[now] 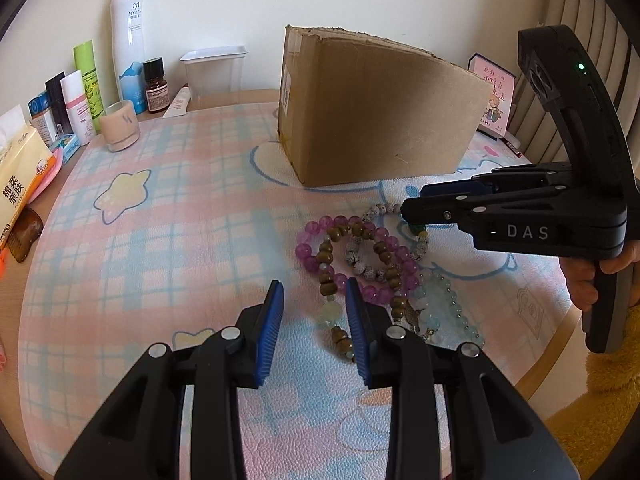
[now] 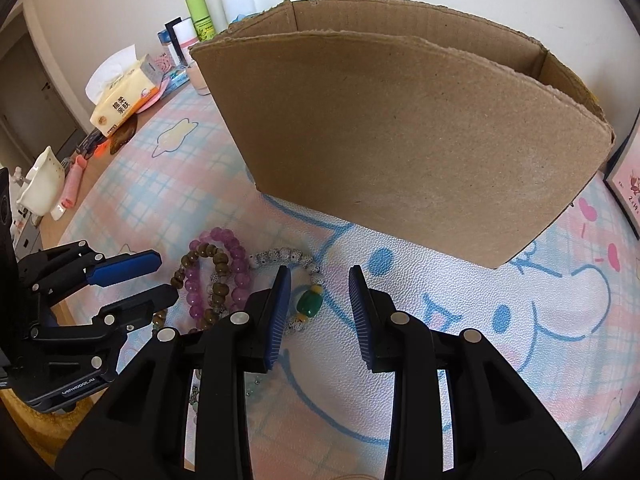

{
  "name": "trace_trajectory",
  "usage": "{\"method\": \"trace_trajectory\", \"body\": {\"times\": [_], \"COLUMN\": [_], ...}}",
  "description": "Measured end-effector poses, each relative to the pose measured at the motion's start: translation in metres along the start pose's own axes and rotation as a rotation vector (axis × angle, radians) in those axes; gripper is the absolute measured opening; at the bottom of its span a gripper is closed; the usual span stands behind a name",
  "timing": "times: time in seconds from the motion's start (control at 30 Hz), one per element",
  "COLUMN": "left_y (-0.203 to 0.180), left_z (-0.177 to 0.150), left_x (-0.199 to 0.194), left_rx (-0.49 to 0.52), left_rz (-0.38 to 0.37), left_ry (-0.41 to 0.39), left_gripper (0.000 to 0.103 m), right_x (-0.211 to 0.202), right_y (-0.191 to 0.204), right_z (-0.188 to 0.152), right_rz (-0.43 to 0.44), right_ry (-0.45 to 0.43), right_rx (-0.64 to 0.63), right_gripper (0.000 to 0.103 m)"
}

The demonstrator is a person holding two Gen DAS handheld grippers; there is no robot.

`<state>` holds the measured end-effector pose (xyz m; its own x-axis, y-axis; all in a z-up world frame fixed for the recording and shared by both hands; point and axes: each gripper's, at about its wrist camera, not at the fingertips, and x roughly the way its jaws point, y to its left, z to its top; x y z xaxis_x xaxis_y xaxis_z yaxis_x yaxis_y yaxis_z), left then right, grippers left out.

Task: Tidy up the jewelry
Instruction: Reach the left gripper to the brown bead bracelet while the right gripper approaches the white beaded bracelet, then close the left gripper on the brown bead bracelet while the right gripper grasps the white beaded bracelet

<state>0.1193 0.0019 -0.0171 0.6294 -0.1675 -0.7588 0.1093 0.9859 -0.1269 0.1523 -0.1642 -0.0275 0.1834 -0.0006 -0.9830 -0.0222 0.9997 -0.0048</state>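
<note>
Bead bracelets (image 1: 372, 256) lie tangled just in front of cardboard box (image 1: 372, 108); left gripper (image 1: 316, 320) and right gripper (image 2: 320, 304) both spread, empty, above pile; risk: pinching one strand drags interlocked neighbours along.

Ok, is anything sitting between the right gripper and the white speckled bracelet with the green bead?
Nothing visible. The right gripper hangs open just above the speckled bracelet, with its green bead showing between the fingers. The purple bracelet and left gripper lie off to the side.
</note>
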Motion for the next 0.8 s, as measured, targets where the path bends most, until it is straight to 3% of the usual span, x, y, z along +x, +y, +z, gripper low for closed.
{"method": "trace_trajectory", "body": {"times": [0.33,0.67,0.8], "left_y": [-0.007,-0.004,-0.004], "left_z": [-0.002,-0.001,0.000], "left_x": [0.000,0.002,0.002], "left_rx": [0.015,-0.016,-0.022], "left_rz": [0.034,0.049,0.044], "left_ry": [-0.030,-0.044,-0.046], "left_gripper": [0.031,0.011,0.011], "right_x": [0.009,0.012,0.011], "right_y": [0.011,0.023,0.026], "right_z": [-0.003,-0.006,-0.007], "right_rz": [-0.052,-0.101,-0.105], "right_ry": [0.023,-0.005,-0.009], "right_rx": [-0.054,-0.129,-0.145], "right_gripper": [0.029,0.013,0.013]}}
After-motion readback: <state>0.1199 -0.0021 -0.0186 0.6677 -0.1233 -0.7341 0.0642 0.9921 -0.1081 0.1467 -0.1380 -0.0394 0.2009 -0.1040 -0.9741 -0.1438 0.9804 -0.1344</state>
